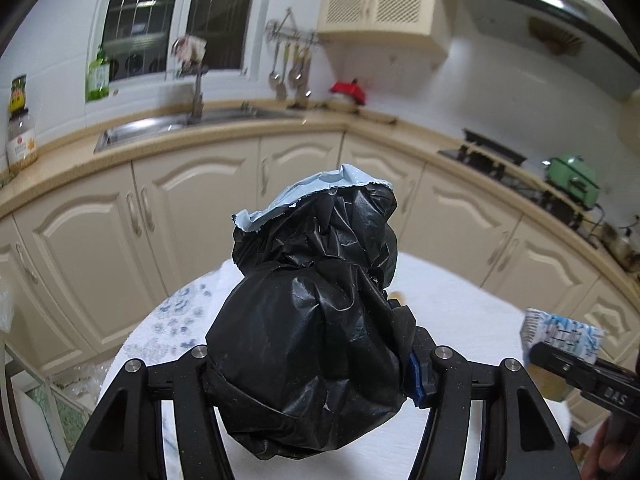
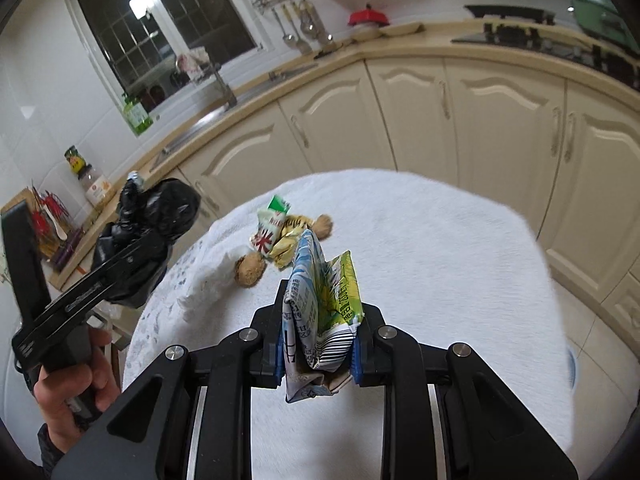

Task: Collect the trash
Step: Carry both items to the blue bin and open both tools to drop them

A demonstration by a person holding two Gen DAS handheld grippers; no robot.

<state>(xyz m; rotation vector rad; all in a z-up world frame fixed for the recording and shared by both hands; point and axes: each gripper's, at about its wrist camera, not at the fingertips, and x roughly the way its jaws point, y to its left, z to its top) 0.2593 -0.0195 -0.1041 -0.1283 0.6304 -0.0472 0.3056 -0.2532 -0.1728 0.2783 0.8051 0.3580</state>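
Left gripper [image 1: 316,364] clenched on black trash bag [image 1: 312,320]; right gripper [image 2: 316,354] on flattened carton [image 2: 320,300]. Wrappers [image 2: 276,232] ahead on white tabletop [image 2: 440,248], cream cabinets [image 2: 480,120] behind.

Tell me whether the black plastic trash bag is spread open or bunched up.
Bunched up: the black plastic trash bag sits crumpled in the left gripper, with no open mouth showing.
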